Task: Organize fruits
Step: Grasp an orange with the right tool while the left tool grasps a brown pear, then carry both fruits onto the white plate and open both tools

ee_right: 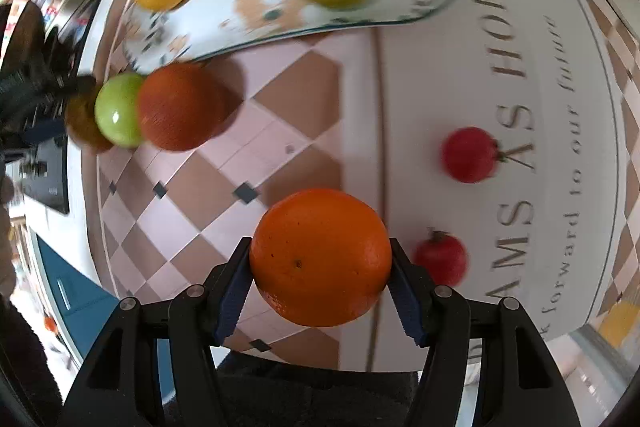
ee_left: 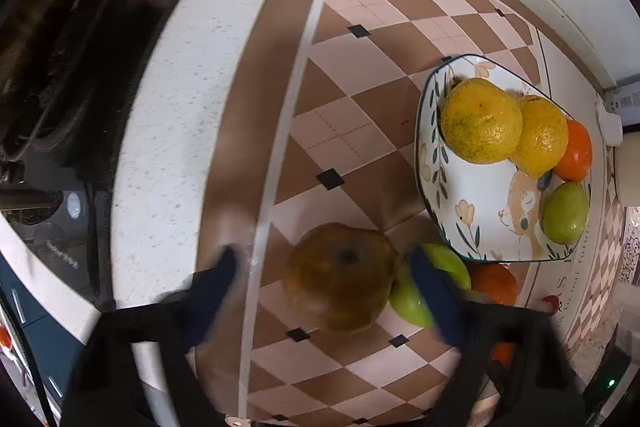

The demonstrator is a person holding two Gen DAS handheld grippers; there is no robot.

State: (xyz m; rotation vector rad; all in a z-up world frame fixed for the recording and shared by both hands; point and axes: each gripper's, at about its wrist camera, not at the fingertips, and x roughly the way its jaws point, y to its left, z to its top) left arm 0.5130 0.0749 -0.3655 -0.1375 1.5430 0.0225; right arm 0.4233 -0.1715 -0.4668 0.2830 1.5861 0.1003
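In the left wrist view my left gripper (ee_left: 324, 259) is open, its blue fingers on either side of a brownish-yellow fruit (ee_left: 340, 275) on the checked mat. A green apple (ee_left: 416, 291) and an orange (ee_left: 494, 281) lie just right of it. The patterned plate (ee_left: 480, 203) holds two yellow citrus fruits (ee_left: 480, 121), an orange (ee_left: 576, 151) and a green fruit (ee_left: 566, 213). In the right wrist view my right gripper (ee_right: 320, 263) is shut on an orange (ee_right: 320, 257), held above the mat. The plate (ee_right: 260, 15) is ahead of it.
Two small red fruits (ee_right: 470, 155) (ee_right: 442, 259) lie on the mat's lettered white panel. A dark stove (ee_left: 60, 67) sits at the left of the white counter (ee_left: 180, 107). An orange (ee_right: 180, 107) and green apple (ee_right: 118, 109) sit below the plate.
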